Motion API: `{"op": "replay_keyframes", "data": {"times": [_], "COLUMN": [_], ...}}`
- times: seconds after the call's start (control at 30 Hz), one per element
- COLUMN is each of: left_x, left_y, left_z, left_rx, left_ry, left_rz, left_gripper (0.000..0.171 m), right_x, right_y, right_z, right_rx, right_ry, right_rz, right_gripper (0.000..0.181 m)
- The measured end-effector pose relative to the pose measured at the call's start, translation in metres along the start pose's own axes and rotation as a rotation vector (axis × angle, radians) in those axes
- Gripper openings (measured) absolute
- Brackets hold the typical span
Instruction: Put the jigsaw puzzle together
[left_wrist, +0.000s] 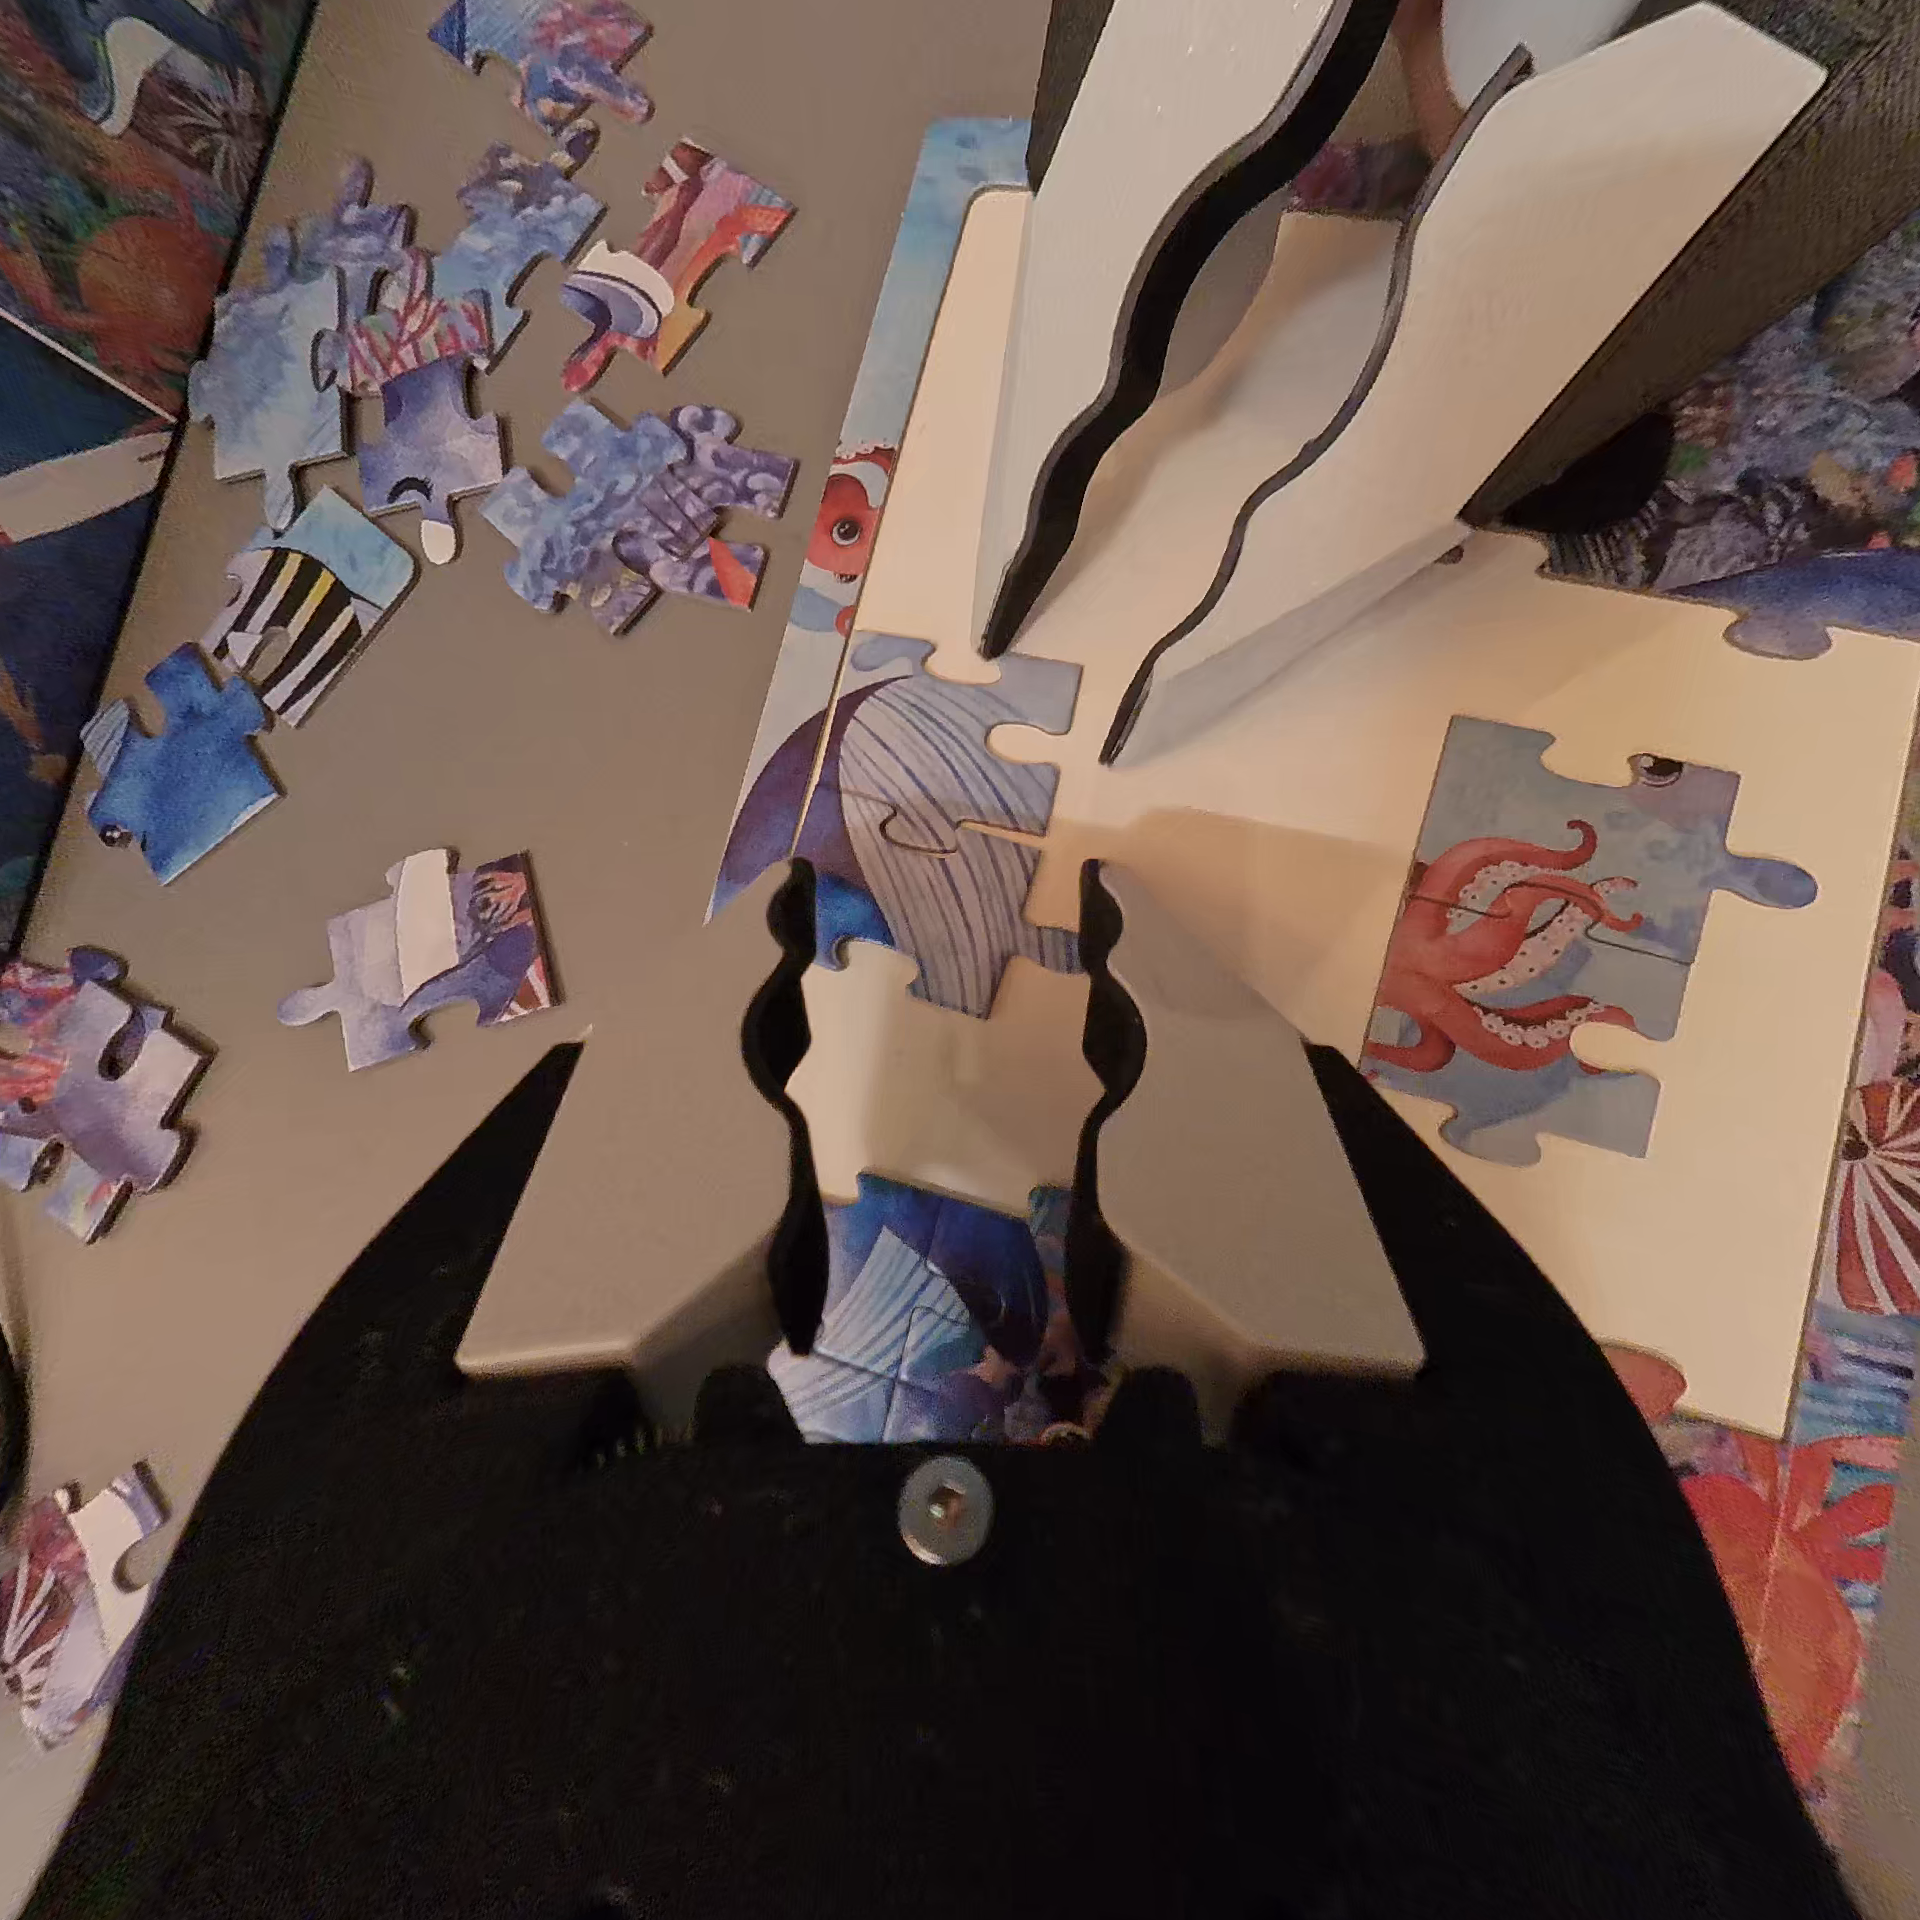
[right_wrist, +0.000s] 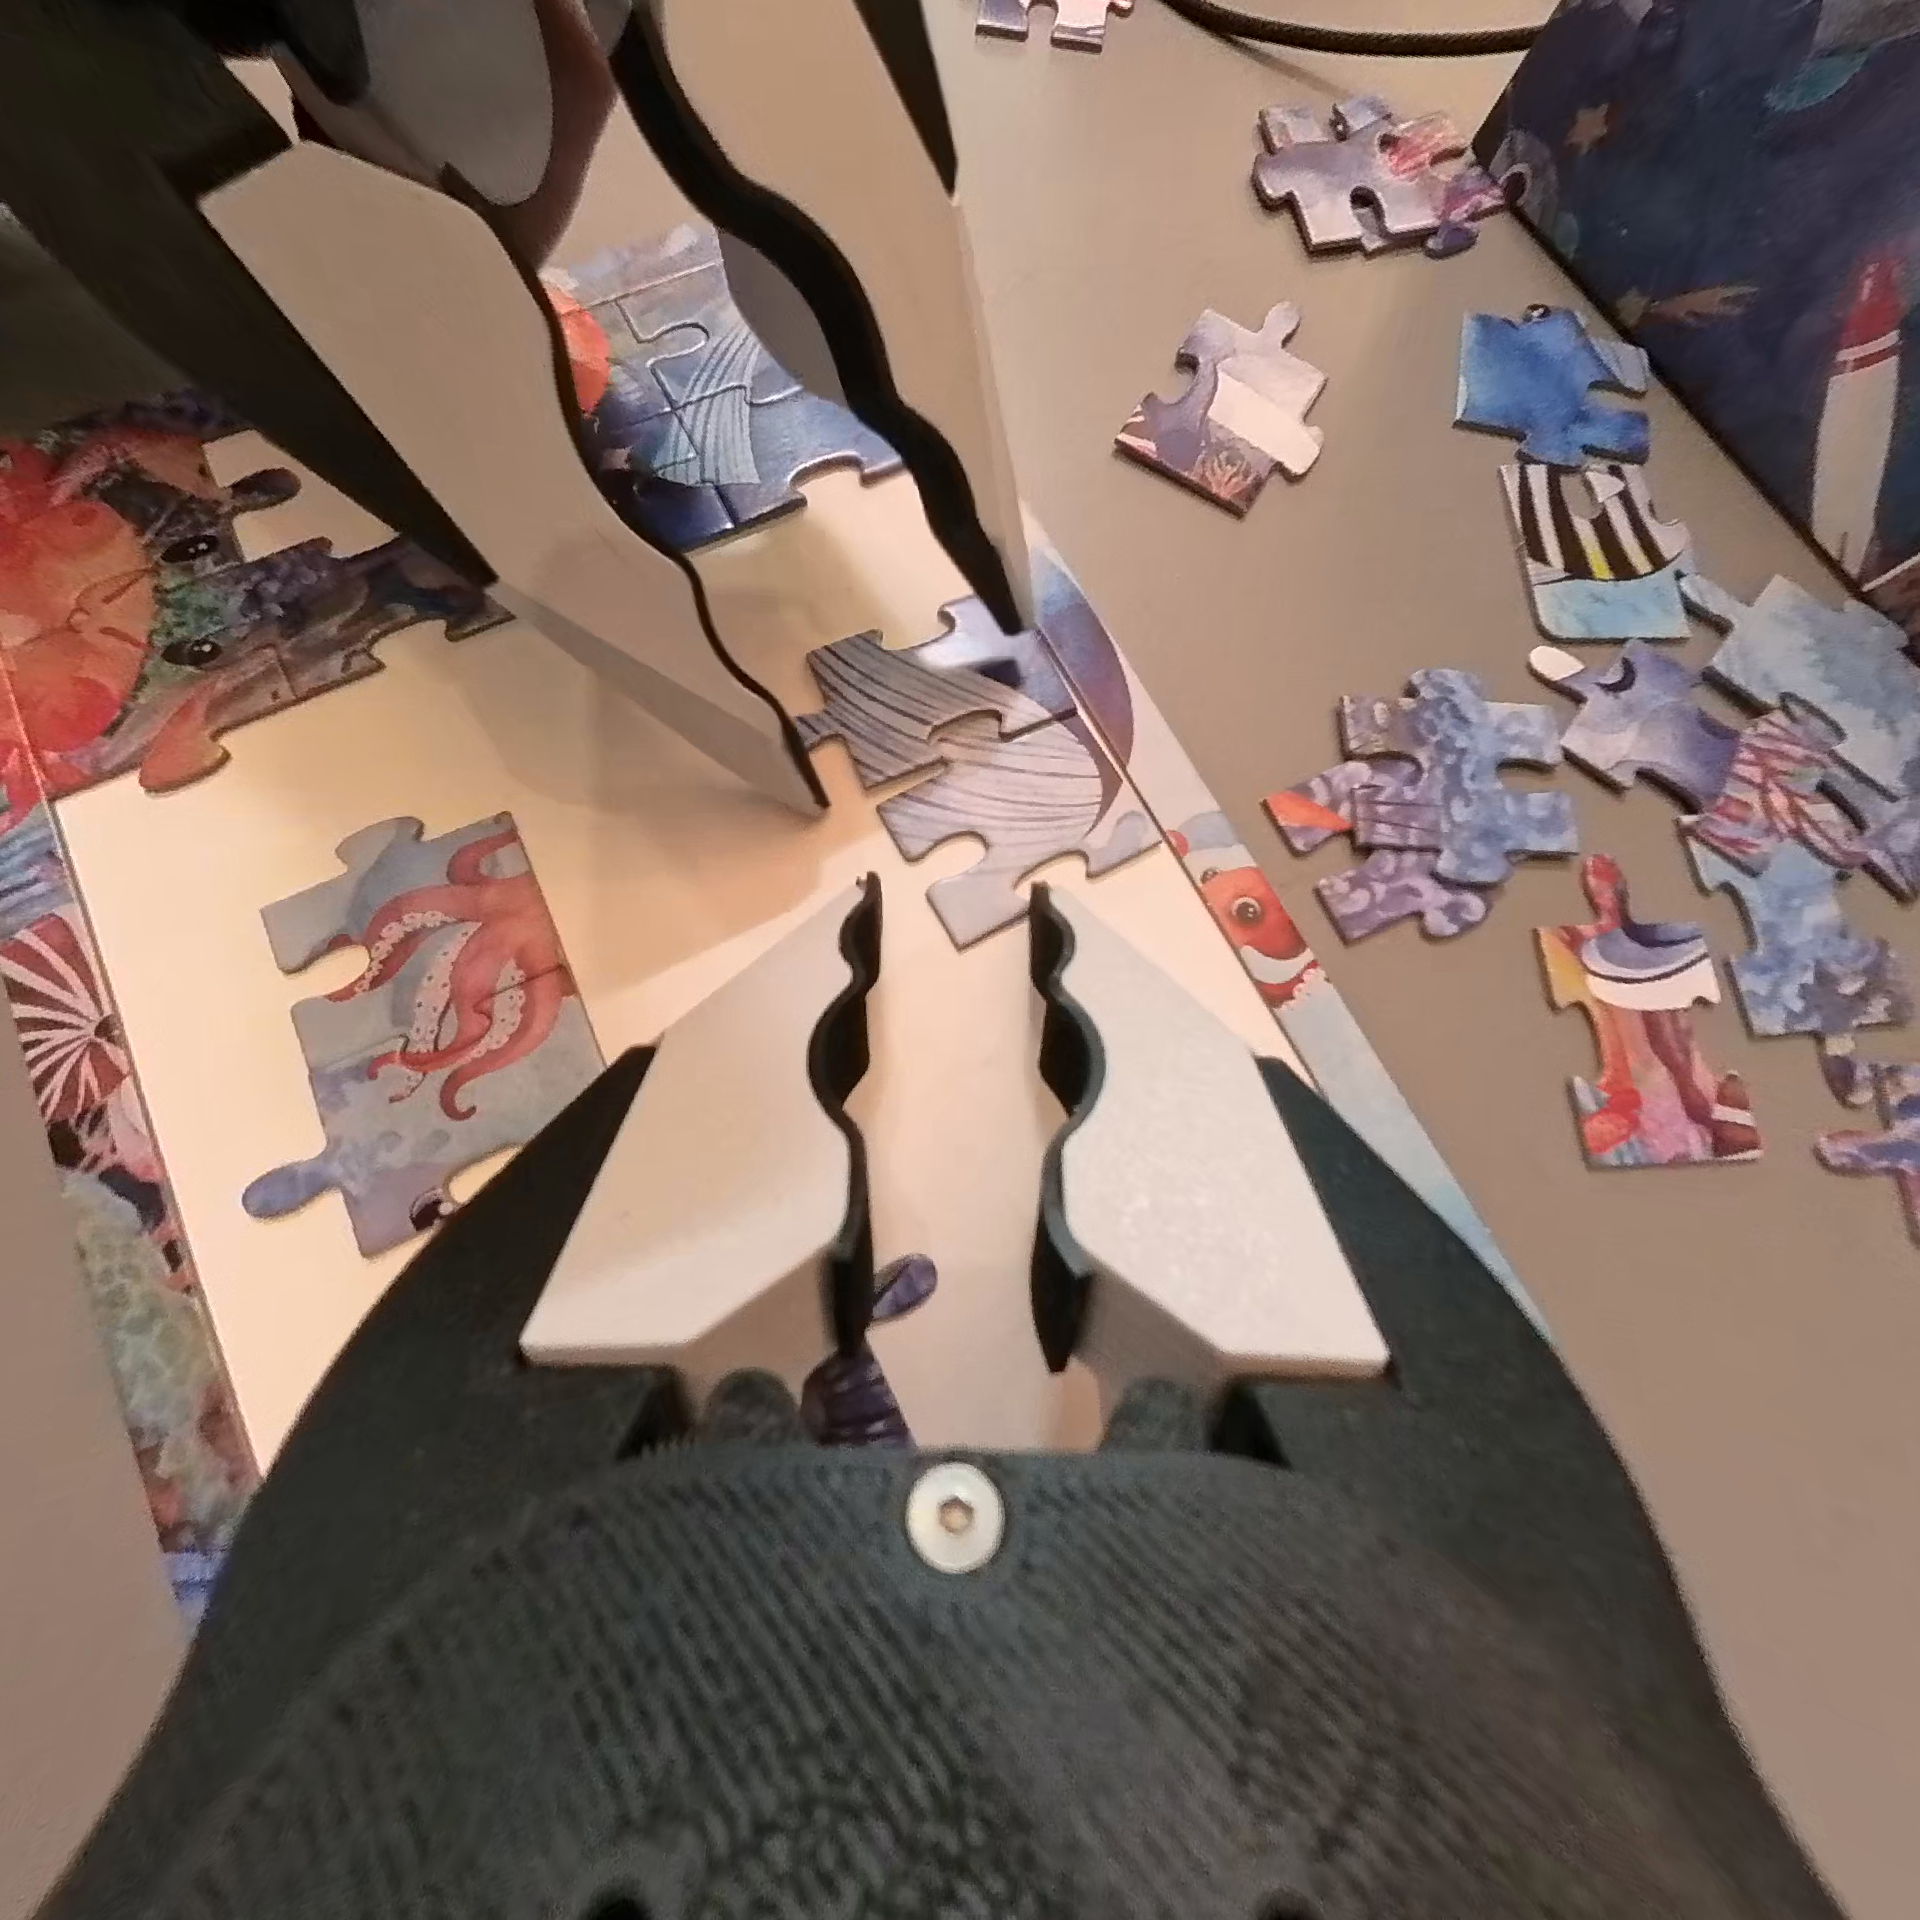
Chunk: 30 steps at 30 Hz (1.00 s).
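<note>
The puzzle board (left_wrist: 1226, 790) is a cream tray with a printed border. Two joined striped whale pieces (left_wrist: 940, 800) lie on it at its left edge, also in the right wrist view (right_wrist: 987, 790). My left gripper (left_wrist: 945, 878) is open, its black tips straddling the nearer whale piece. My right gripper (right_wrist: 951, 888) is open and empty, its tips just short of the other whale piece; it enters the left wrist view from above (left_wrist: 1049, 701). Two joined octopus pieces (left_wrist: 1538, 935) lie apart on the board (right_wrist: 436, 966).
Several loose pieces (left_wrist: 468, 416) are scattered on the grey table (left_wrist: 582, 748) beside the board (right_wrist: 1621, 790). The dark printed puzzle box (right_wrist: 1745, 229) stands beyond them. Joined border pieces (right_wrist: 156, 582) fill the board's far side. A black cable (right_wrist: 1351, 36) crosses the table's back. Left and right tips are no more than a few centimetres apart.
</note>
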<state>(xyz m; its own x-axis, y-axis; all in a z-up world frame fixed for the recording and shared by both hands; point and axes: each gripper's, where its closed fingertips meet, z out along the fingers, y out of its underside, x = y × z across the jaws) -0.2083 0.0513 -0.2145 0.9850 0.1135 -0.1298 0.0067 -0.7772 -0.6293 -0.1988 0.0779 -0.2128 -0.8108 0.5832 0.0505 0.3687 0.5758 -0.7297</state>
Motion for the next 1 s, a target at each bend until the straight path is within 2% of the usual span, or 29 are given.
{"op": "replay_keyframes", "data": {"times": [0.7, 0.9, 1.0], "left_x": [0.007, 0.009, 0.010], "left_y": [0.003, 0.004, 0.005], "left_z": [0.000, -0.001, -0.002], "left_rx": [-0.038, -0.040, -0.049], "left_ry": [0.015, 0.031, 0.039], "left_rz": [-0.005, -0.017, -0.013], "left_gripper": [0.033, 0.032, 0.038], "right_x": [0.000, 0.001, 0.002], "right_y": [-0.002, -0.002, -0.002], "right_z": [0.002, 0.002, 0.002], "right_rx": [0.011, 0.012, 0.012], "right_ry": [0.005, 0.008, 0.012], "right_rz": [0.005, 0.007, 0.009], "right_gripper": [0.027, 0.027, 0.028]}}
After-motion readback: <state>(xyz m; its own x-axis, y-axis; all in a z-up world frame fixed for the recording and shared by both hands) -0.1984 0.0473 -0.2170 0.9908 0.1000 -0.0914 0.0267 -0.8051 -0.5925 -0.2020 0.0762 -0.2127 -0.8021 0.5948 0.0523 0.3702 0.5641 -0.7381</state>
